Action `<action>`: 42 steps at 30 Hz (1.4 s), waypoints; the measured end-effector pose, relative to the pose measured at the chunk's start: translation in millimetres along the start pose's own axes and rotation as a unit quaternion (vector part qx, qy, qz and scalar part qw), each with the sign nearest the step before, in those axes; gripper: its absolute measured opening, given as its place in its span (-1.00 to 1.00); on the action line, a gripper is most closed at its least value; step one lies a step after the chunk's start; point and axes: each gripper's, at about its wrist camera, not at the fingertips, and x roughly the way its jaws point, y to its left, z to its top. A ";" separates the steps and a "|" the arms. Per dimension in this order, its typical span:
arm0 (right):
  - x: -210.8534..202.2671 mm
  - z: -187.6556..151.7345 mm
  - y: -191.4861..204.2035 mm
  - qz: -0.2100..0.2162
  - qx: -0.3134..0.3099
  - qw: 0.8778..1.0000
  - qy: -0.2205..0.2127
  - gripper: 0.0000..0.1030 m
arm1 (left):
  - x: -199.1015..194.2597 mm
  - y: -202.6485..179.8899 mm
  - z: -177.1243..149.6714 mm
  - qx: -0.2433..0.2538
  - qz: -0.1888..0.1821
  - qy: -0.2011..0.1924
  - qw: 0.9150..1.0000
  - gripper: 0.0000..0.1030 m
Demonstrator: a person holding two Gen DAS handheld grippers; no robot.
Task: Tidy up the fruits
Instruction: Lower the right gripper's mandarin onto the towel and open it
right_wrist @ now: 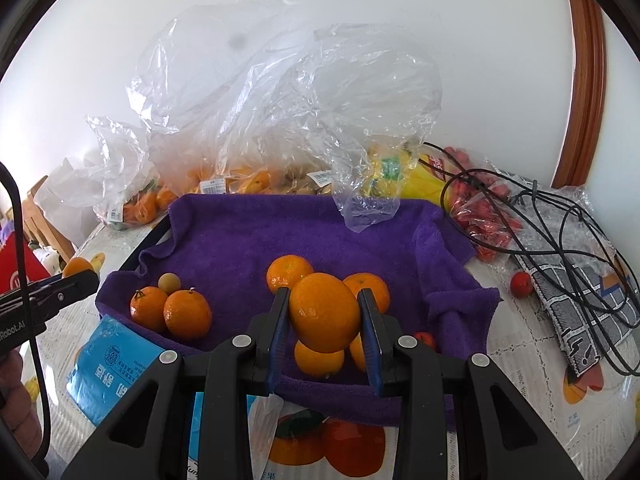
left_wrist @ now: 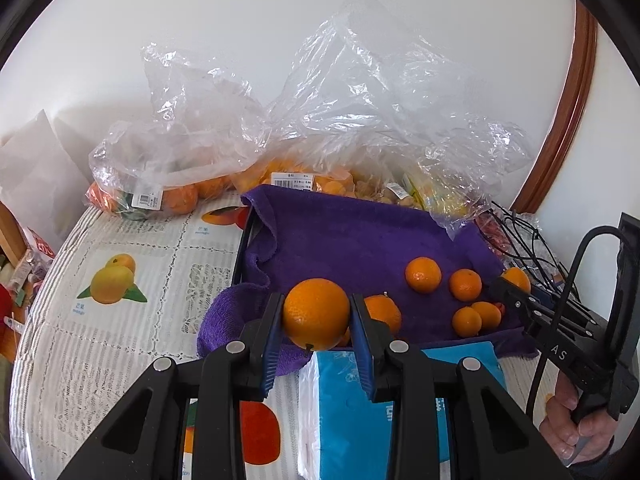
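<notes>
My left gripper point(left_wrist: 317, 320) is shut on an orange point(left_wrist: 316, 314) and holds it above the near left corner of the purple towel point(left_wrist: 340, 240) that lines a tray. My right gripper point(right_wrist: 325, 318) is shut on another orange point(right_wrist: 324, 312) above the tray's near right part. Several smaller oranges point(right_wrist: 188, 314) and one small brown fruit point(right_wrist: 169, 282) lie on the towel point(right_wrist: 280, 232). The right gripper also shows at the right edge of the left wrist view point(left_wrist: 508, 284), holding its orange point(left_wrist: 518, 278).
Clear plastic bags of fruit point(left_wrist: 192, 184) stand behind the tray against the white wall. A blue tissue pack point(left_wrist: 380, 408) lies at the tray's near edge. Black cables point(right_wrist: 560, 220), a bag of red fruit point(right_wrist: 488, 216) and a loose red fruit point(right_wrist: 521, 284) lie to the right.
</notes>
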 end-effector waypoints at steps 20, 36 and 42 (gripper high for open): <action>11.7 -6.3 -11.0 -0.012 0.020 1.000 0.010 -0.35 | 5.1 4.9 -4.1 -0.008 -0.012 -0.002 1.000 -0.41; 30.9 -15.2 -1.7 -0.023 -0.003 0.999 0.042 -0.35 | 8.2 -0.1 -6.1 -0.004 -0.022 0.004 1.000 -0.41; 32.8 -15.8 -0.6 -0.023 -0.006 0.999 0.045 -0.35 | 8.3 1.5 -5.6 -0.008 -0.023 0.003 1.000 -0.41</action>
